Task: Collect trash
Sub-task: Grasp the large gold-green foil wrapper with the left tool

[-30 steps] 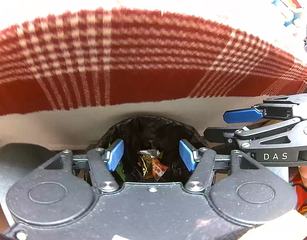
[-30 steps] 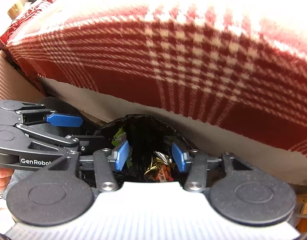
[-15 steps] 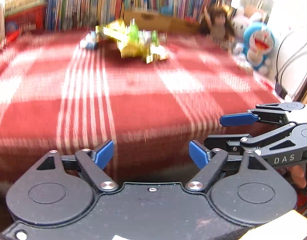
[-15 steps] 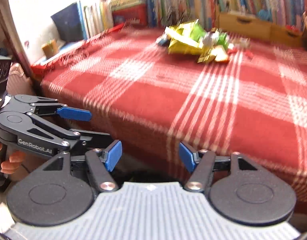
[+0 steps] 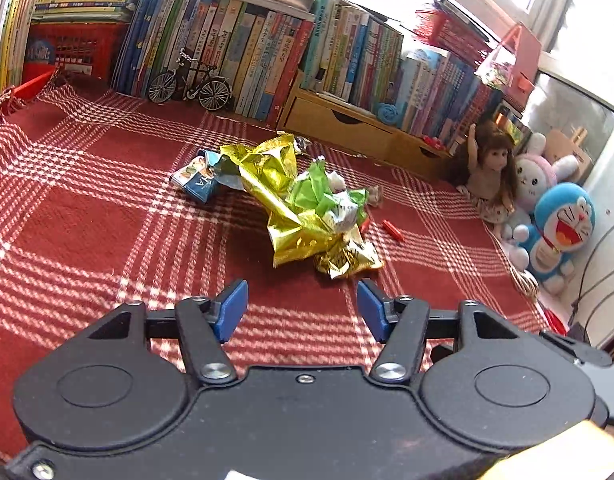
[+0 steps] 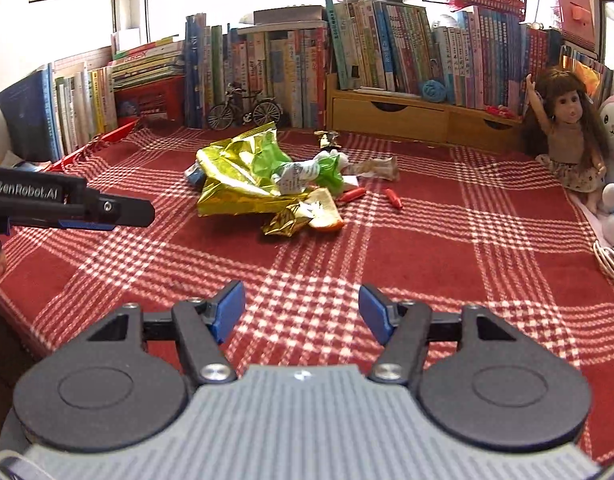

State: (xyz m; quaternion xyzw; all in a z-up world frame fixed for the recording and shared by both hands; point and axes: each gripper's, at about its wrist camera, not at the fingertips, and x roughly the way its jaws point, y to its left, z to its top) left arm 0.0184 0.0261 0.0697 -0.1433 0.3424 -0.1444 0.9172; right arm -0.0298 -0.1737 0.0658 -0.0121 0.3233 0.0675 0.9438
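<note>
crumpled gold and green foil wrappers (image 5: 307, 212) lie in a heap on the red checked blanket (image 5: 87, 216), straight ahead of both grippers and well apart from them. left gripper (image 5: 301, 308), jaws apart after just closing a little, holds nothing. right gripper (image 6: 301, 314) is apart and empty too. neither looks clearly nearer.

A tabletop (image 6: 447, 248) is covered by a red and white checked cloth (image 5: 87, 220). At its middle a heap of crumpled gold and green wrappers (image 5: 307, 208) is spread, with two small red scraps (image 6: 393, 199) just beside it. Along the far edge are set a row of books (image 6: 367, 48), a model bicycle (image 5: 189, 86), a wooden drawer unit (image 6: 407, 118), a doll (image 6: 567, 132) and plush toys (image 5: 559, 232).
</note>
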